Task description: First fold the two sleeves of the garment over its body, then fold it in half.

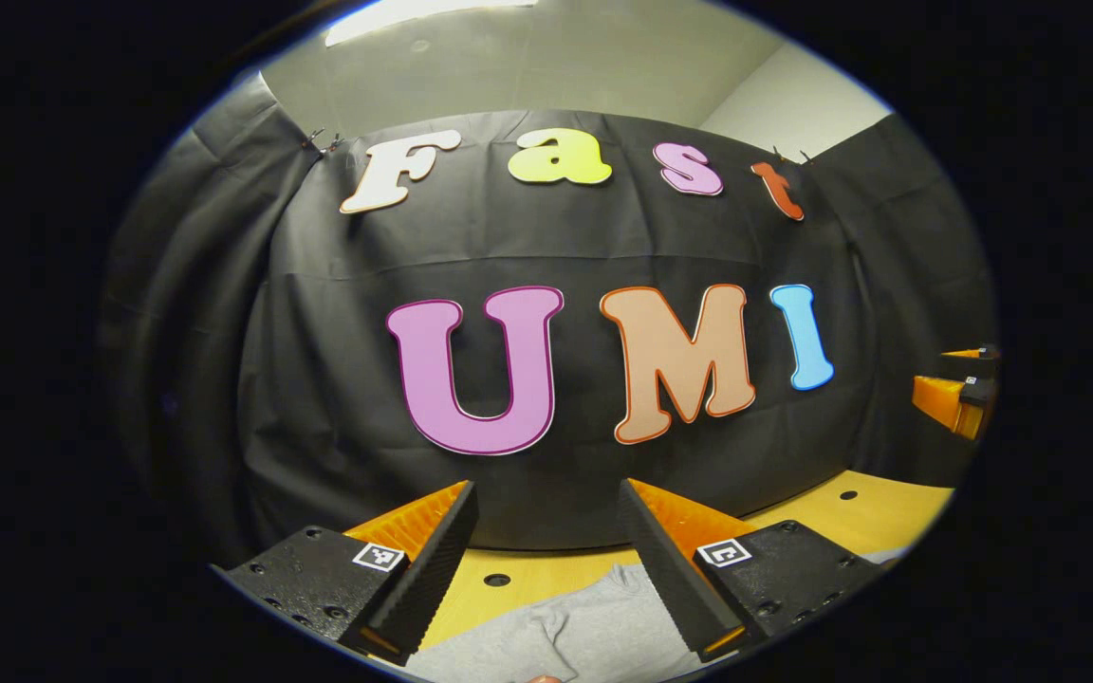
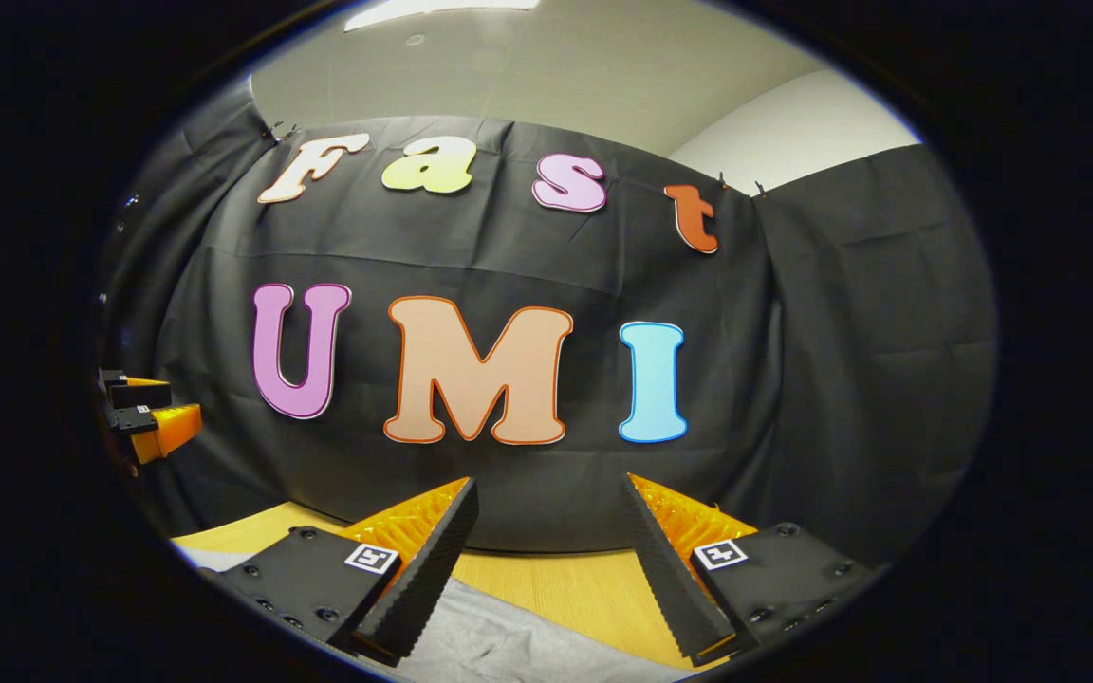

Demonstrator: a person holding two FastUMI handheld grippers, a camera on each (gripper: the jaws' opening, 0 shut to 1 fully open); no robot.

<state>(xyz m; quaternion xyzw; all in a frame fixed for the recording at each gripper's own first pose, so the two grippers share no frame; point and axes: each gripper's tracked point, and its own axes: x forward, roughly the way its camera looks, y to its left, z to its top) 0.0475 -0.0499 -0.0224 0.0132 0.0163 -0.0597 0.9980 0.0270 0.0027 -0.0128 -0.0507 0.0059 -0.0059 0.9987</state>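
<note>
- left gripper (image 1: 546, 531) held up, aimed at the black cloth wall (image 1: 319, 313) rather than down at the work; fingers spread wide, nothing between them.
- right gripper (image 2: 546, 531) likewise raised and level, fingers wide apart and empty.
- grey garment (image 1: 584, 636) lying on the wooden table (image 1: 850, 517), low in the left gripper view, below and between the fingers; rumpled, with a loose crease near its middle.
- same grey garment (image 2: 509, 645) at the bottom of the right gripper view, its edge slanting across the tabletop (image 2: 556, 574) under the fingers.
- neither gripper touching the fabric; both well above it.
- other gripper visible at the far edge of each view (image 1: 959, 394) (image 2: 143, 413), held at a similar height, so both hands seem to hover side by side.
- too little cloth in sight to tell sleeves from body, or whether any sleeve already lies folded over.
- judged from empty, raised grippers and an unsmoothed garment: most likely at the very start, with both sleeve folds and the final halving left to do; cannot rule out otherwise.
- next step probably a descent toward one sleeve.
</note>
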